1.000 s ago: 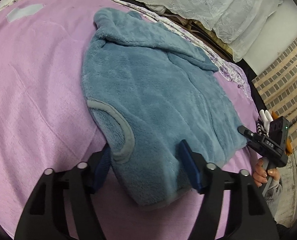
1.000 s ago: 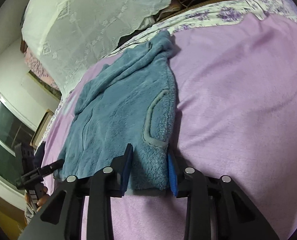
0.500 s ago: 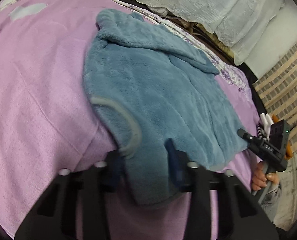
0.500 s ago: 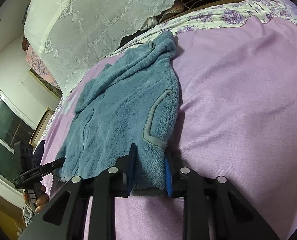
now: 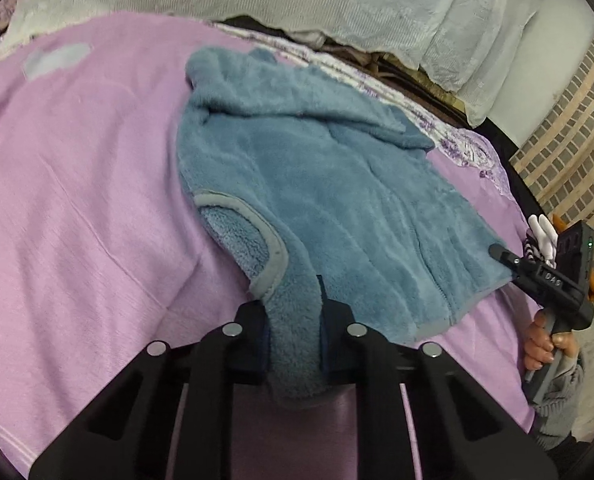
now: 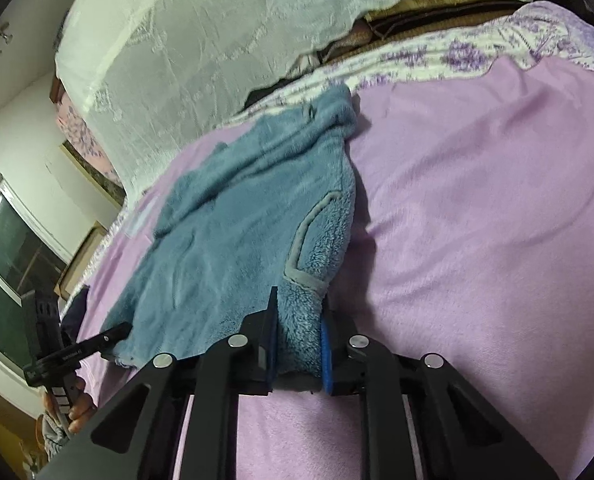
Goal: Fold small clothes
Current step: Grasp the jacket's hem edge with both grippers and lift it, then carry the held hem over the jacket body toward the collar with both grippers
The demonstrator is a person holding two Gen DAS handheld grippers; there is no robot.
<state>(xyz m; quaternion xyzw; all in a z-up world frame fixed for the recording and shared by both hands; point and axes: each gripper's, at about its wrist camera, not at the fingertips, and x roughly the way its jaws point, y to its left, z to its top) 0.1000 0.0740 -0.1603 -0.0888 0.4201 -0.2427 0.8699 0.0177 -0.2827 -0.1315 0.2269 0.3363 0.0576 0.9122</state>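
Both tongs [image 5: 295, 322] [image 6: 297, 350] closed, pinching fleece [image 5: 337, 184] (hem hidden).

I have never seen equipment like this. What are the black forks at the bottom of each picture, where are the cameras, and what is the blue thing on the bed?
There is no robot here. A person holds a hand tool in each hand, each with two fingers that pinch like tongs. A small camera sits on each tool and looks forward along its fingers, so the black forks at the bottom are the tool itself.

One picture comes from the left gripper, the other from the right gripper. Each view also shows the other tool off to the side, with the hand that grips its handle.

On the purple blanket lies a small blue fleece vest with grey trim around the armholes. Both grippers have just been closing, and each now pinches the vest's near edge, one at each end of it. Behind the bed hangs a white lace cloth.
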